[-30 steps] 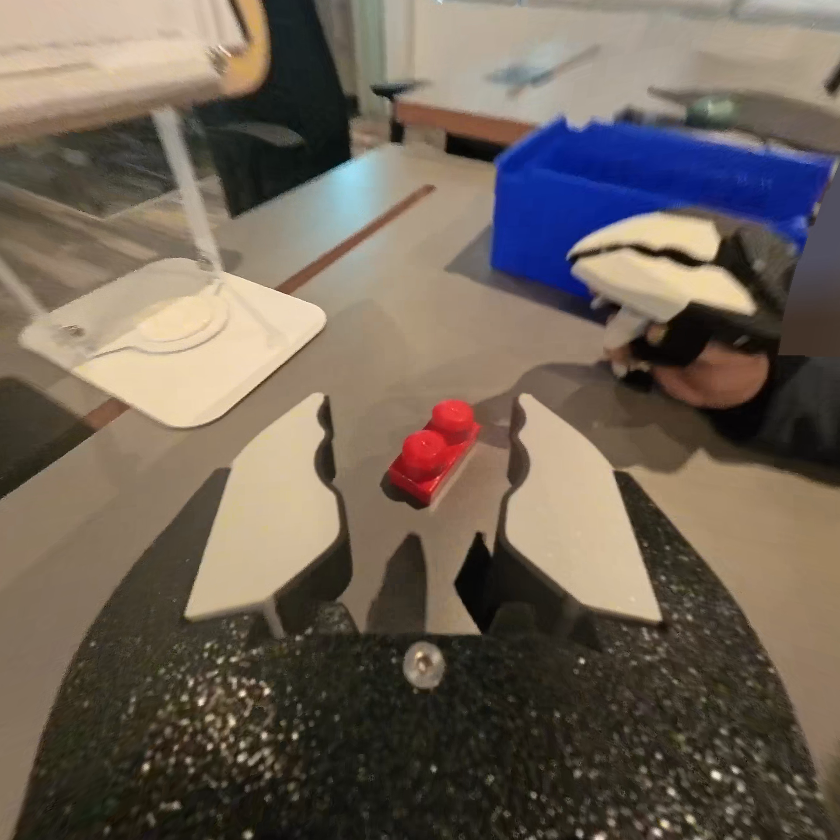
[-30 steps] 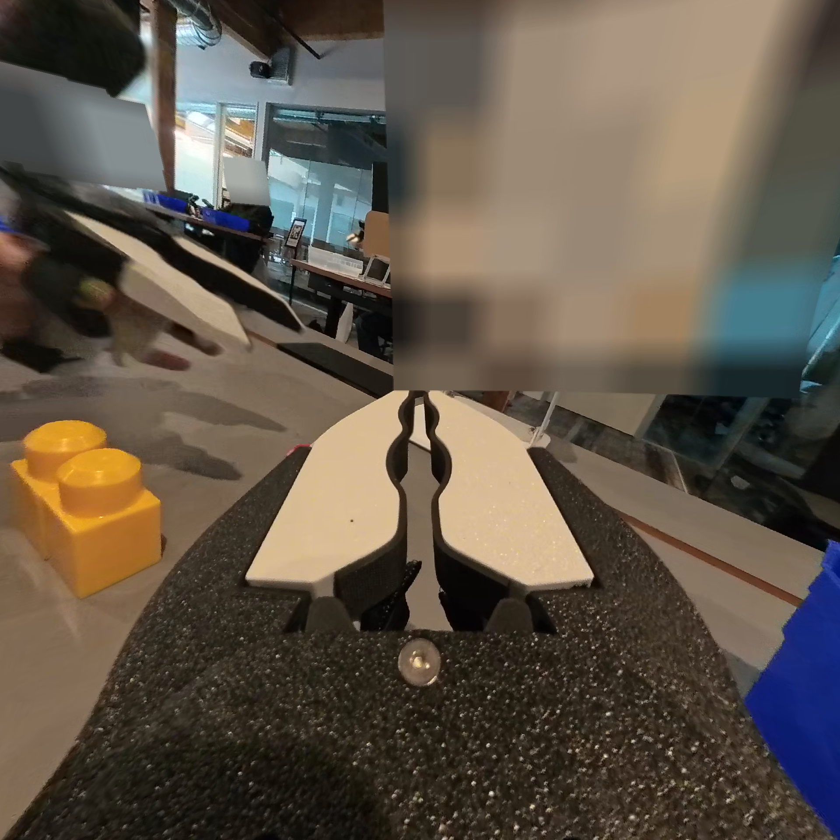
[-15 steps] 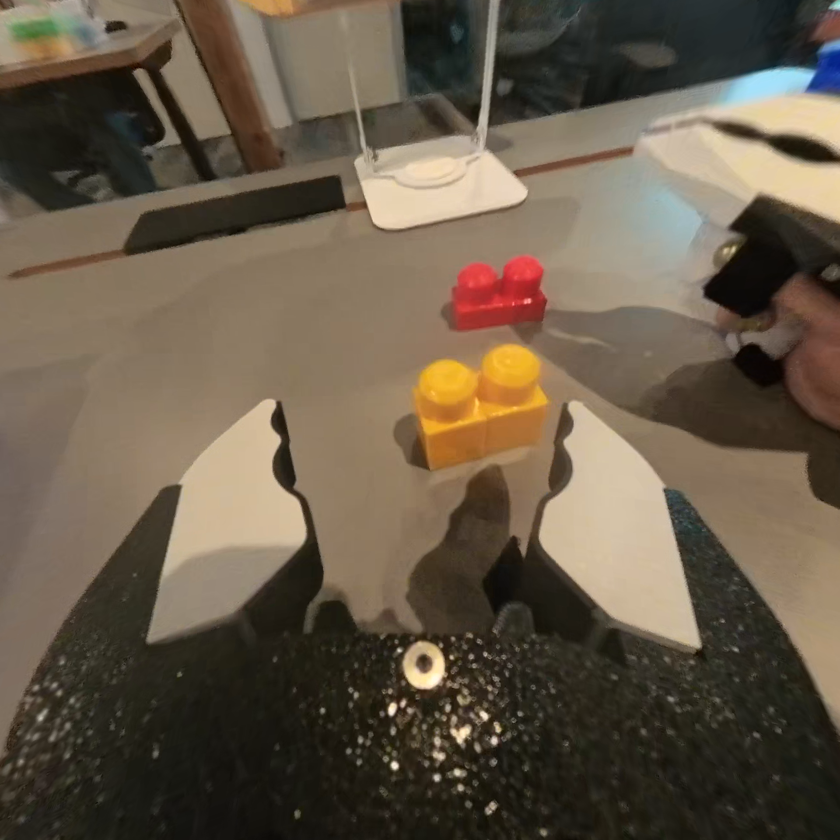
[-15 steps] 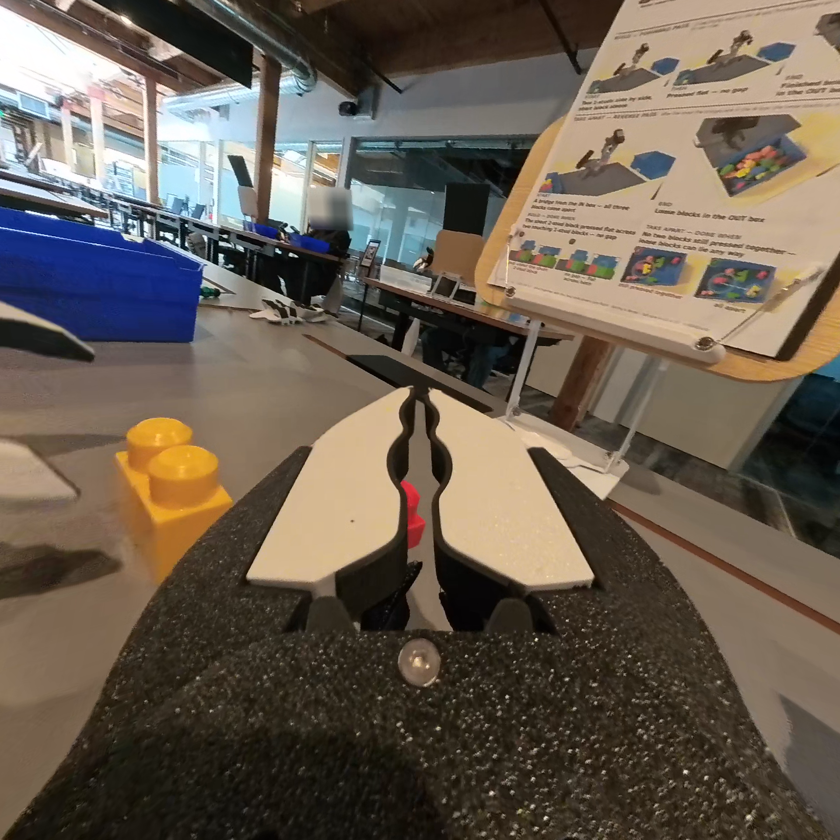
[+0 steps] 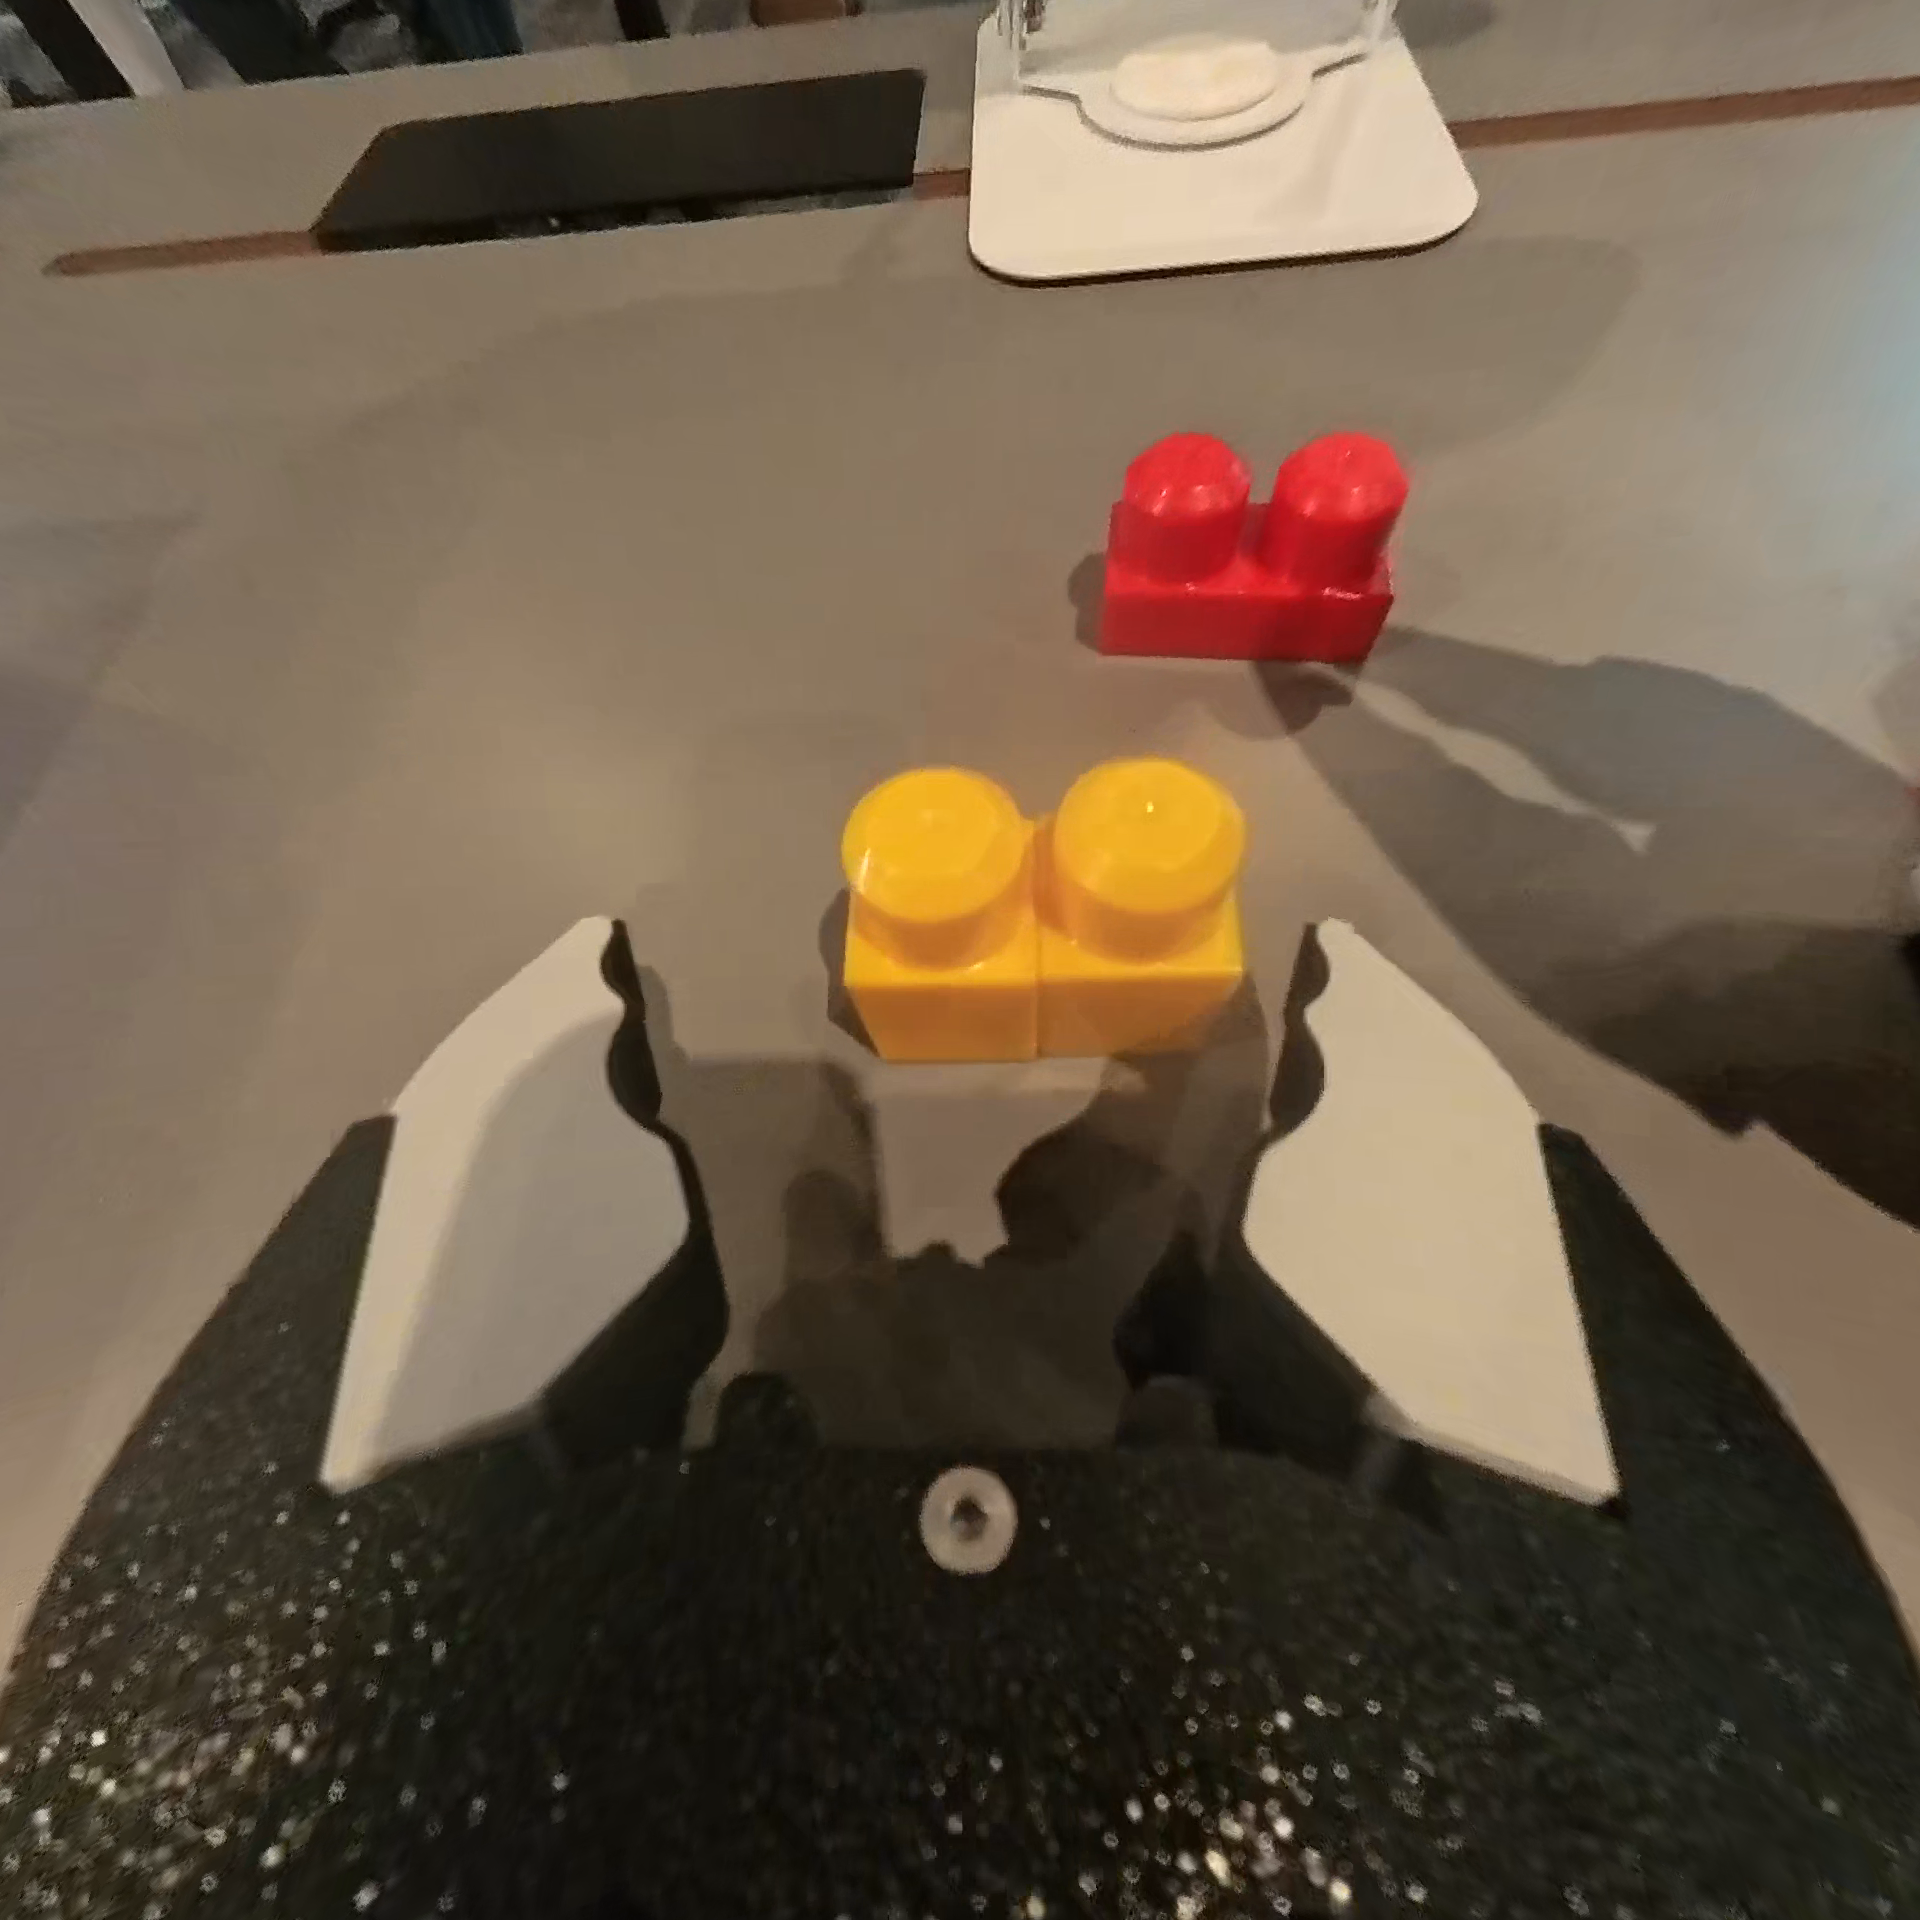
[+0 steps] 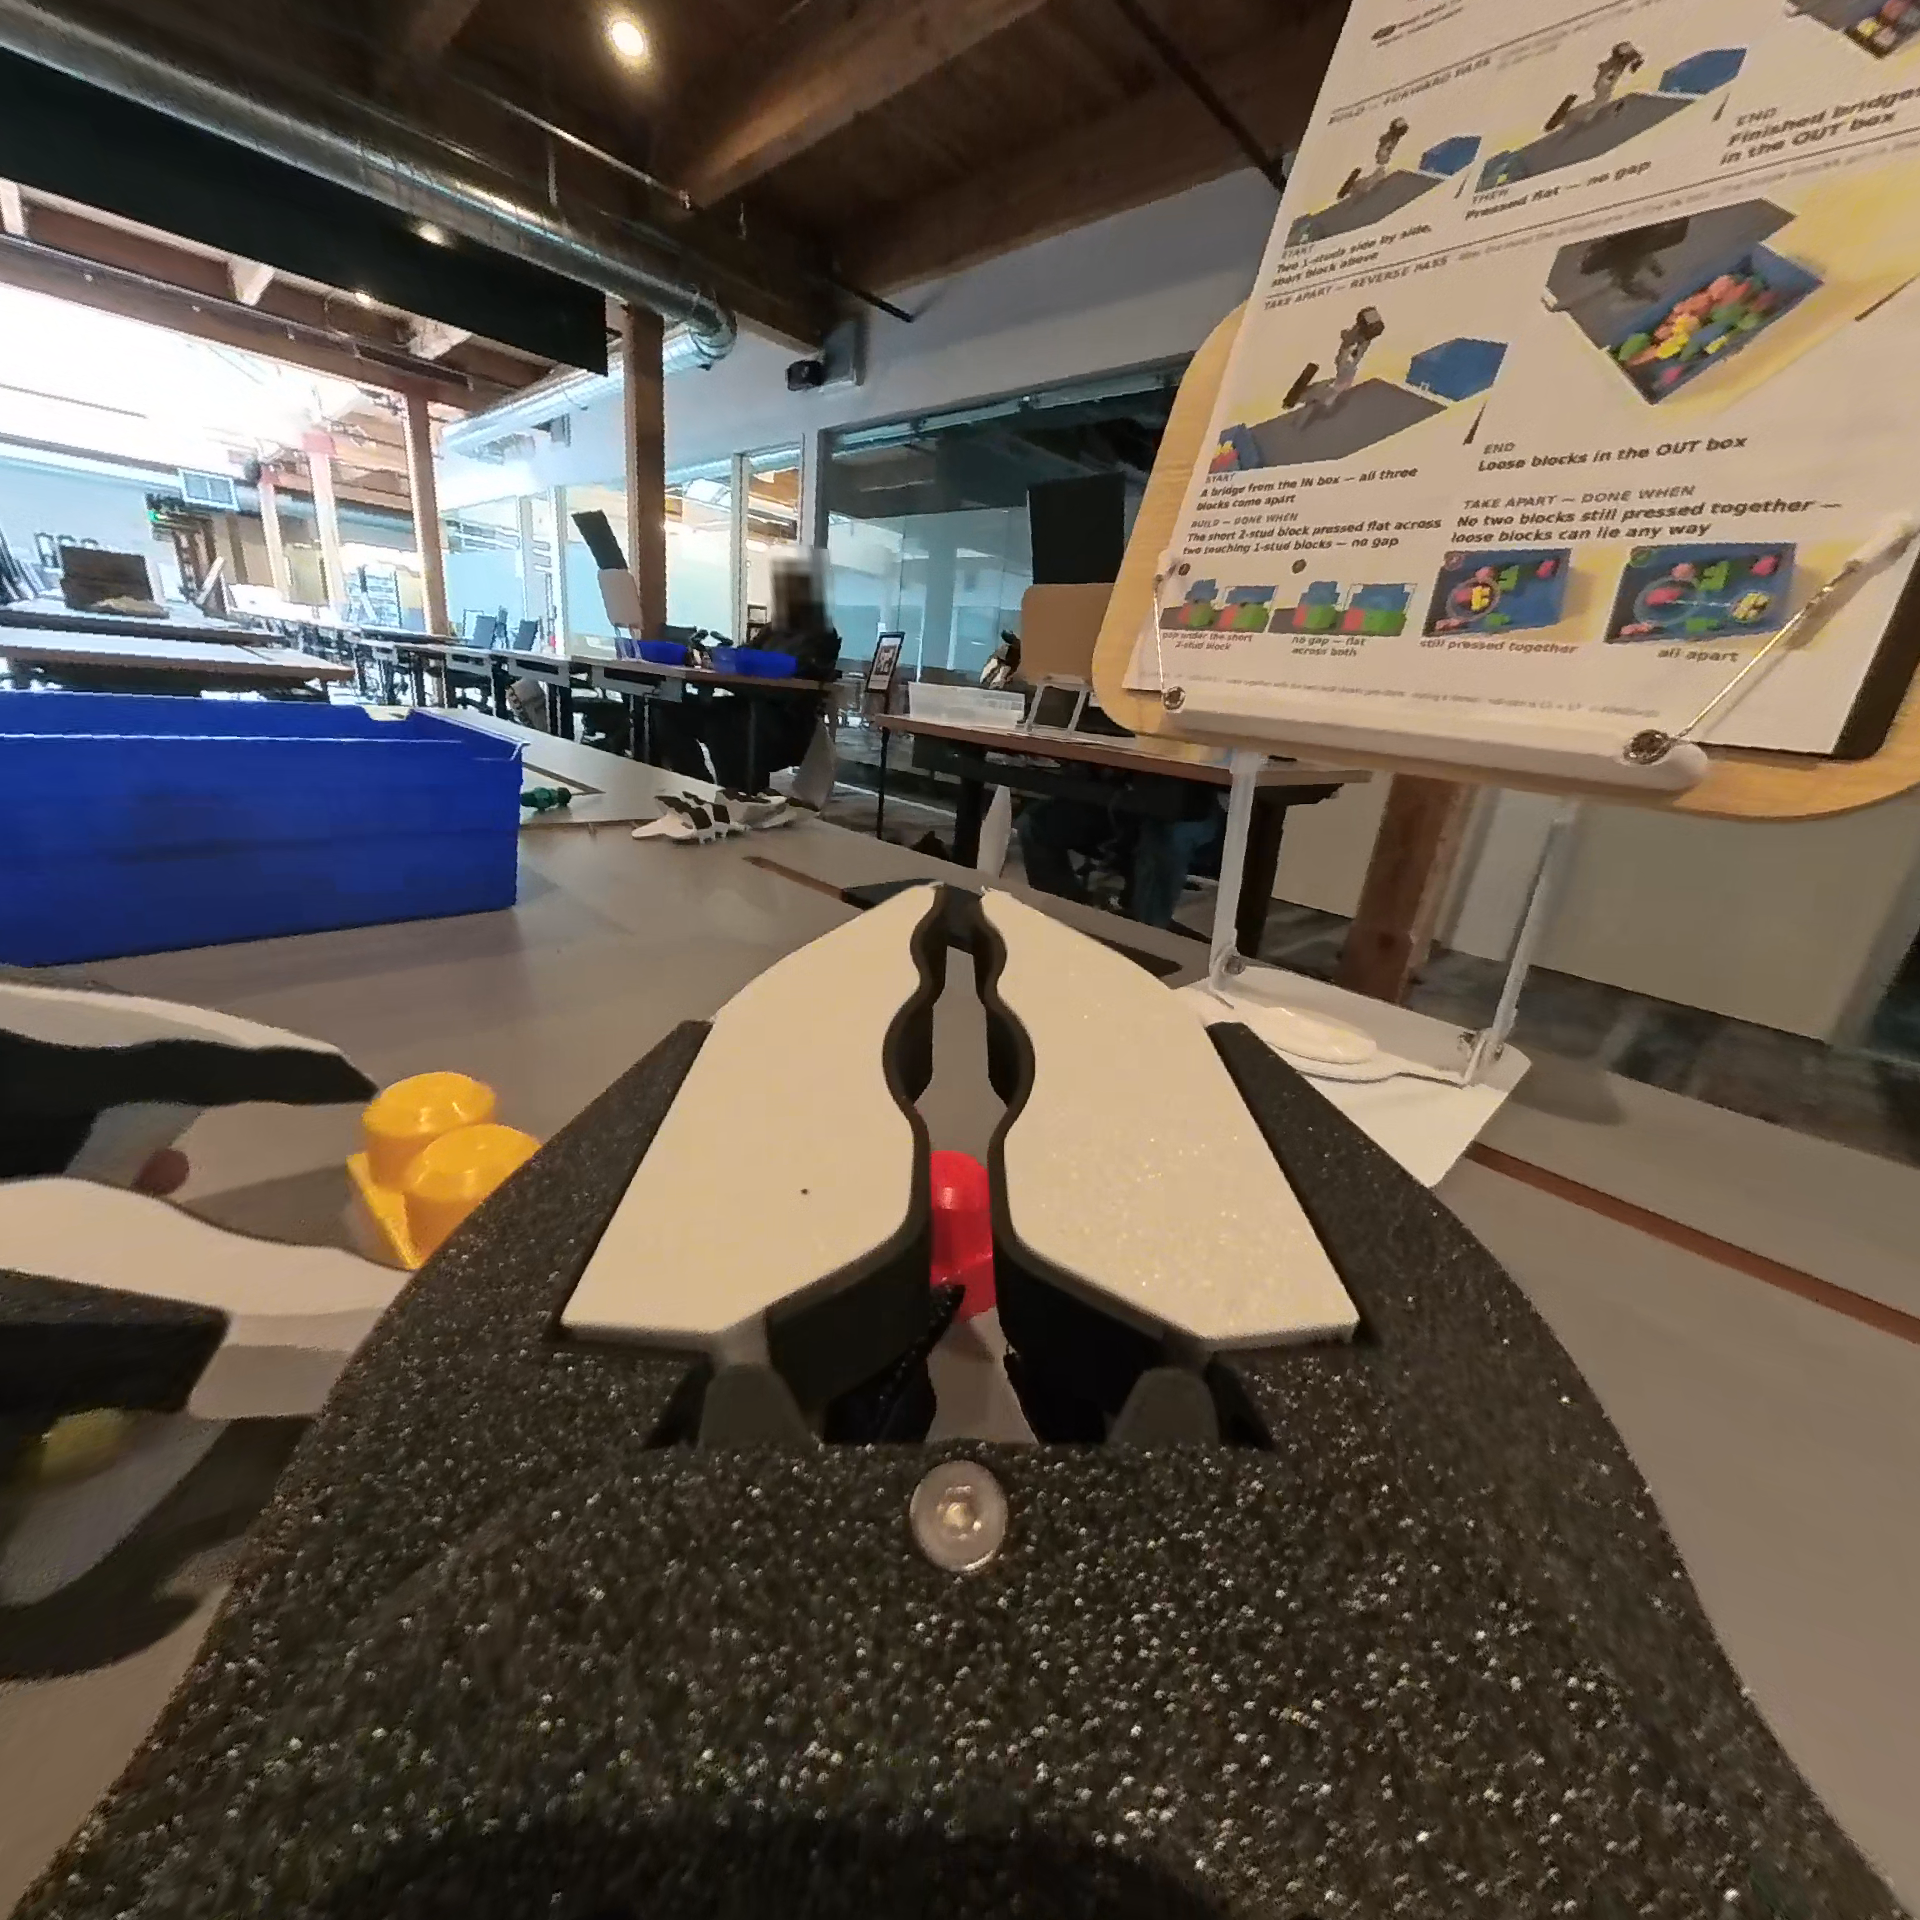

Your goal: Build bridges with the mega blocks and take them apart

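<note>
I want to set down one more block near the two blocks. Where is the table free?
The grey table is bare left of the yellow plastic two-stud blocks, up to the black flat strip. Bare too: the band between the low red two-stud block and the white stand base. It is crowded between the open left gripper and the yellow blocks.

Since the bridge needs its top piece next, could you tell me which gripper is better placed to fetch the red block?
Probably the right gripper: the red block sits directly below it, though it is shut. The left gripper faces the yellow blocks.
</note>
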The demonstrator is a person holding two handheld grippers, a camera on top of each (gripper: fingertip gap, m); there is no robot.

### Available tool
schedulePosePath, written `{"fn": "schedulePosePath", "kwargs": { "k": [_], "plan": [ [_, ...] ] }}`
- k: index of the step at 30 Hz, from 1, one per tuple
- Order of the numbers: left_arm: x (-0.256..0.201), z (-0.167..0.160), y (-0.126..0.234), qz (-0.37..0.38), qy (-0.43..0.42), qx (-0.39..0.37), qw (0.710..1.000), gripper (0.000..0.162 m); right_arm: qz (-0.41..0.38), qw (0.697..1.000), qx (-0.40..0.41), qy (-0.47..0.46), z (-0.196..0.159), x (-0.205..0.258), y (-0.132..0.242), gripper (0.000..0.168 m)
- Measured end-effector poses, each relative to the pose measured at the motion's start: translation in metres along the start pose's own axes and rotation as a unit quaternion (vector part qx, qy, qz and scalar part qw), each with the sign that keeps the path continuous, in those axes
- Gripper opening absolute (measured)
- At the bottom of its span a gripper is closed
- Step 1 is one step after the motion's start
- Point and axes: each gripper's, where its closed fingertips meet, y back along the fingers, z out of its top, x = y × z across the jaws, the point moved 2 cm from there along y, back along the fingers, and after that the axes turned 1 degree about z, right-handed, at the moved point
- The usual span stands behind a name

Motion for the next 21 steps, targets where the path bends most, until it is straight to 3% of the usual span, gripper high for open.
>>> {"fn": "schedulePosePath", "kwargs": {
  "k": [15,21],
  "plan": [
    [-0.006,-0.01,-0.015,0.008,-0.023,0.065,0.998,0.099,0.002,1.0,-0.002,-0.007,0.001,0.0,0.001,0.005],
    [-0.007,-0.009,-0.017,0.016,-0.036,0.064,0.997,0.082,0.002,1.0,0.0,-0.01,0.0,-0.001,0.001,0.005]
  ]
}}
